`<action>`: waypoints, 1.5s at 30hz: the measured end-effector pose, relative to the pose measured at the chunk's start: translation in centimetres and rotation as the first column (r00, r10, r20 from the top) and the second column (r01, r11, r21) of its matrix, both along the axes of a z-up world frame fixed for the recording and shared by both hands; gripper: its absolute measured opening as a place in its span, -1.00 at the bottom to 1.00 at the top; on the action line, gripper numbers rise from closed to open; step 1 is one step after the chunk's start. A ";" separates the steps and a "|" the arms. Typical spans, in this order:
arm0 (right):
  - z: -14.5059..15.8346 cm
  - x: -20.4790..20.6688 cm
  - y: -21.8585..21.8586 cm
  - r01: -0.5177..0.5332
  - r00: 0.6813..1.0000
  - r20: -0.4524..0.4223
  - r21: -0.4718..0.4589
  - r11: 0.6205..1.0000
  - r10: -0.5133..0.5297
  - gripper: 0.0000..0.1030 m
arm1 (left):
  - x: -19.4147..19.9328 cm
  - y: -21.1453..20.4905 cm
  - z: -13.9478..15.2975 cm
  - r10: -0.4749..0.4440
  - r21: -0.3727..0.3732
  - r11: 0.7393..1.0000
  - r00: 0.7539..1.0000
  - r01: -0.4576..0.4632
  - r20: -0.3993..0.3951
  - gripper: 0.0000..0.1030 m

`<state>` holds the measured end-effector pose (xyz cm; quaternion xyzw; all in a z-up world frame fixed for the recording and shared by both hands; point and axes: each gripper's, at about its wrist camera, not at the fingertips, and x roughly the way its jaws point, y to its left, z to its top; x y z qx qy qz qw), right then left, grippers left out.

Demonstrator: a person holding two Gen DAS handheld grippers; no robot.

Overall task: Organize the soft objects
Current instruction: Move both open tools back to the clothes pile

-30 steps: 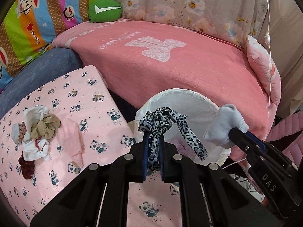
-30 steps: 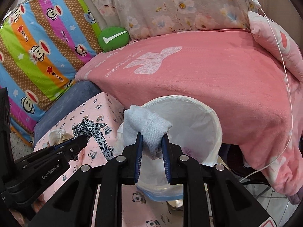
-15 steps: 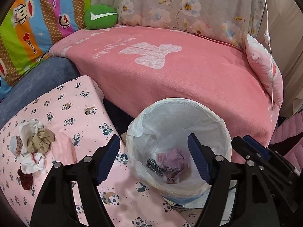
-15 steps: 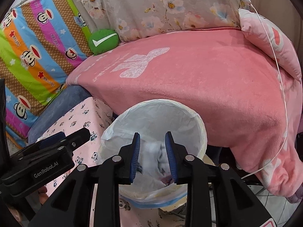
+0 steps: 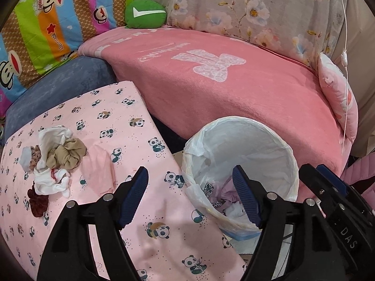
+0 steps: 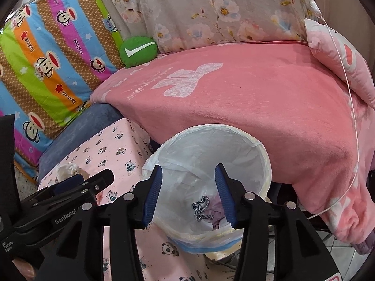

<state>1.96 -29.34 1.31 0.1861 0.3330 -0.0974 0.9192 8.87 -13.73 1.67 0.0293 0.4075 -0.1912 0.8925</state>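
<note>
Step in hand, judged from the layout: release into the bin is complete; the next pick is the heap of soft items.

1. Panda-print surface (image 5: 131, 121): it carries the remaining pile of soft items (image 5: 52, 161), at 9 o'clock in the left wrist view. Approach from above and take one piece at a time; the pale tan piece (image 5: 68, 154) sits on top and is the likely easiest grip.
2. Lined bin (image 5: 269, 138): at 4 o'clock in the left wrist view, just beside the panda-print surface. It already holds the leopard-print scrunchie (image 6: 201, 207) and pale clothing. Lift clear of the rim before traversing, as the thin liner could snag.
3. Left claw (image 5: 191, 197): jaws apart, nothing between them.
4. Right claw (image 6: 188, 193): jaws opening, over the bin, nothing pressed between the pads.

Legible writing: "Paul Frank" on the striped monkey fabric (image 5: 46, 23); "GenRobot" on the left claw body in the right wrist view; "DAS" on the right claw body in the left wrist view. The pink blanket (image 5: 234, 93) bears script too faint to read.
</note>
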 end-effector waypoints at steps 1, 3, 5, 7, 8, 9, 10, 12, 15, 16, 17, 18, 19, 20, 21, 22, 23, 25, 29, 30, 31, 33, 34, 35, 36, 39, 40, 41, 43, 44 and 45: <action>0.1 -0.1 0.4 -0.006 1.000 0.001 -0.002 1.000 0.006 -0.06 | -0.1 0.3 0.0 0.007 -0.002 1.000 1.000 -0.007 0.000 0.37; 0.2 -0.2 1.0 -0.014 1.000 0.003 -0.004 1.000 0.014 -0.06 | -0.2 1.1 0.1 0.017 -0.008 1.000 1.000 -0.017 -0.002 0.37; 0.3 -0.3 1.7 -0.023 1.000 0.003 -0.007 1.000 0.023 -0.06 | -0.3 1.8 0.1 0.030 -0.012 0.999 1.000 -0.030 -0.003 0.37; 0.5 -0.2 2.3 -0.031 1.000 0.003 -0.010 0.999 0.031 -0.06 | -0.4 2.5 0.2 0.041 -0.015 0.999 0.999 -0.041 -0.003 0.37; 0.5 -0.3 2.7 -0.037 0.999 0.004 -0.012 0.999 0.037 -0.06 | -0.4 2.8 0.2 0.047 -0.016 0.999 0.999 -0.047 -0.002 0.37; 0.6 -0.3 3.0 -0.041 0.999 0.004 -0.013 0.999 0.041 -0.06 | -0.5 3.1 0.2 0.051 -0.017 0.999 0.999 -0.051 -0.001 0.37; 0.7 -0.3 3.4 -0.047 0.999 0.004 -0.015 0.999 0.047 -0.06 | -0.5 3.4 0.2 0.057 -0.019 0.998 0.998 -0.057 0.000 0.37; 0.8 -0.4 4.0 -0.056 0.998 0.003 -0.019 0.998 0.056 -0.06 | -0.7 4.2 0.2 0.067 -0.023 0.997 0.998 -0.067 0.000 0.37; 1.0 -0.4 5.1 -0.073 0.997 0.002 -0.024 0.997 0.073 -0.04 | -0.8 5.4 0.3 0.085 -0.030 0.996 0.996 -0.085 -0.001 0.37; 1.1 -0.3 5.4 -0.077 0.997 0.001 -0.026 0.997 0.077 -0.04 | -0.8 5.8 0.3 0.091 -0.032 0.995 0.996 -0.091 -0.002 0.37; 1.1 -0.3 5.7 -0.083 0.997 0.001 -0.027 0.996 0.083 -0.04 | -0.8 6.2 0.2 0.098 -0.036 0.994 0.995 -0.098 -0.004 0.37; 1.2 -0.3 6.1 -0.089 0.996 0.002 -0.029 0.996 0.089 -0.04 | -0.8 6.7 0.2 0.107 -0.038 0.994 0.994 -0.107 -0.005 0.37; 1.2 -0.3 6.4 -0.094 0.996 0.002 -0.030 0.995 0.094 -0.03 | -0.8 7.1 0.2 0.113 -0.040 0.993 0.994 -0.114 -0.007 0.37; 1.3 -0.2 6.8 -0.099 0.995 0.001 -0.032 0.995 0.099 -0.03 | -0.8 7.6 0.2 0.122 -0.043 0.992 0.992 -0.123 -0.010 0.37; 1.3 -0.2 7.3 -0.108 0.994 0.000 -0.034 0.994 0.108 -0.03 | -0.8 8.2 0.1 0.132 -0.046 0.990 0.991 -0.132 -0.013 0.37; 1.3 -0.2 7.6 -0.114 0.993 0.000 -0.035 0.993 0.114 -0.03 | -0.8 8.7 0.0 0.141 -0.048 0.989 0.990 -0.142 -0.016 0.37; 1.4 -0.1 8.0 -0.120 0.993 -0.001 -0.037 0.992 0.120 -0.03 | -0.8 9.4 -0.1 0.153 -0.051 0.987 0.988 -0.154 -0.019 0.38; 1.4 0.0 9.0 -0.137 0.991 -0.003 -0.043 0.990 0.137 -0.03 | -0.8 10.3 -0.3 0.172 -0.051 0.984 0.985 -0.173 -0.023 0.38; 1.4 0.3 10.8 -0.169 0.986 -0.008 -0.046 0.985 0.168 -0.03 | -0.8 13.0 -0.9 0.219 -0.051 0.974 0.975 -0.221 -0.038 0.39; 1.3 0.4 11.4 -0.179 0.984 -0.010 -0.046 0.983 0.179 -0.03 | -0.8 13.7 -1.0 0.229 -0.051 0.972 0.972 -0.231 -0.041 0.39; 1.3 0.5 12.0 -0.189 0.982 -0.013 -0.049 0.981 0.189 -0.03 | -0.8 14.3 -1.2 0.240 -0.051 0.969 0.970 -0.242 -0.044 0.39; 1.1 0.8 13.0 -0.206 0.979 -0.018 -0.051 0.977 0.205 -0.03 | -0.8 15.9 -1.5 0.267 -0.052 0.962 0.962 -0.269 -0.054 0.39; 1.1 0.9 13.5 -0.215 0.977 -0.021 -0.052 0.975 0.214 -0.03 | -0.8 16.5 -1.6 0.278 -0.051 0.958 0.959 -0.281 -0.058 0.39; 0.9 1.1 14.1 -0.225 0.974 -0.026 -0.052 0.973 0.224 -0.03 | -0.7 17.3 -1.8 0.291 -0.050 0.954 0.955 -0.294 -0.063 0.39; 0.8 1.2 14.6 -0.234 0.972 -0.030 -0.052 0.971 0.233 -0.03 | -0.7 18.1 -2.0 0.305 -0.048 0.950 0.950 -0.308 -0.069 0.39; 0.4 1.7 16.2 -0.260 0.965 -0.041 -0.047 0.964 0.258 -0.03 | -0.7 20.3 -2.8 0.342 -0.042 0.937 0.936 -0.347 -0.084 0.39; 0.3 1.9 16.8 -0.269 0.963 -0.045 -0.049 0.962 0.267 -0.03 | -0.7 21.1 -3.2 0.357 -0.040 0.931 0.930 -0.362 -0.091 0.39; 0.1 2.1 17.4 -0.280 0.959 -0.050 -0.050 0.959 0.278 -0.03 | -0.7 21.8 -3.4 0.369 -0.038 0.927 0.925 -0.374 -0.097 0.39; -0.2 2.4 18.5 -0.298 0.954 -0.058 -0.048 0.953 0.295 -0.03 | -0.6 23.4 -4.0 0.394 -0.036 0.916 0.912 -0.400 -0.110 0.39; -0.4 2.6 19.0 -0.307 0.951 -0.063 -0.046 0.951 0.304 -0.03 | -0.5 24.3 -4.3 0.410 -0.033 0.909 0.905 -0.416 -0.117 0.39; -0.6 2.9 19.7 -0.319 0.947 -0.068 -0.044 0.947 0.315 -0.03 | -0.4 24.9 -4.5 0.421 -0.032 0.904 0.899 -0.427 -0.122 0.39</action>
